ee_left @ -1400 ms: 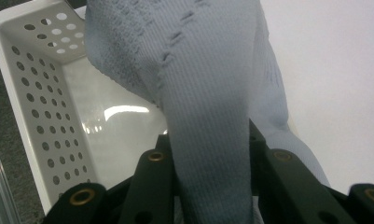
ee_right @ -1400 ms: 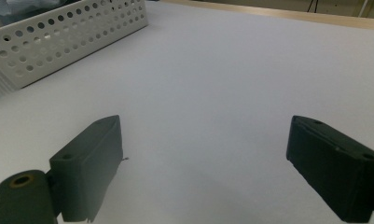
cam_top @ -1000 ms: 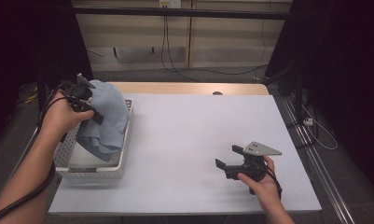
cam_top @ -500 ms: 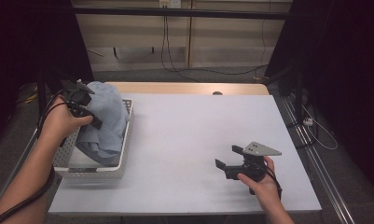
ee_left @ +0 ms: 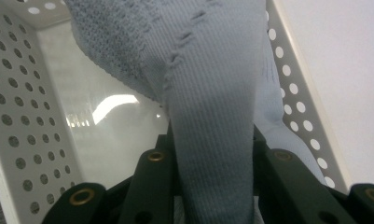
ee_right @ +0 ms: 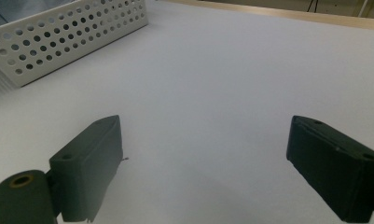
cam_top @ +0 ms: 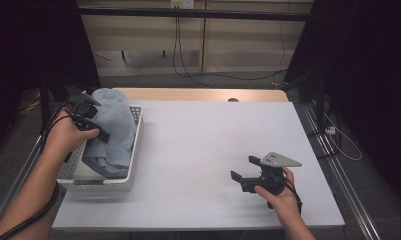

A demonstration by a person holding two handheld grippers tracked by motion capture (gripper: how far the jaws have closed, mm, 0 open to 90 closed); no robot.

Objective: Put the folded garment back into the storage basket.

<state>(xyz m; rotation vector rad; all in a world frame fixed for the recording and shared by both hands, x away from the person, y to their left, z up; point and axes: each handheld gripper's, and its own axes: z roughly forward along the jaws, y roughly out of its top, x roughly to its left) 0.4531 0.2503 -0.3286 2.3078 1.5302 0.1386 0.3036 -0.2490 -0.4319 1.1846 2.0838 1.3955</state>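
Since a second ago: blue cloth [cam_top: 109,131] lowered a little toward the white perforated basket [cam_top: 100,183], left hand [cam_top: 68,136] down with it; right hand [cam_top: 280,197] unmoved.

Farthest left, at the basket's left wall: left hand around the left gripper [cam_top: 90,125], raised above the basket. Jaws clamped on a fold of the blue cloth, knit fabric pinched between the two black jaws in the left gripper view [ee_left: 212,140]. Cloth bunched and draped from the gripper down into the basket, lower end resting at the basket's near right corner, upper bulge above the basket's far rim. Basket floor bare and shiny under the hanging fold [ee_left: 105,126].

Right of the basket: bare pale table [cam_top: 203,145].

Well right of the basket, near the table's front edge: right gripper [cam_top: 242,170] in the right hand, grey three-cornered plate [cam_top: 280,159] on top, pointed back toward the basket. Jaws wide apart, nothing between, just above the tabletop.
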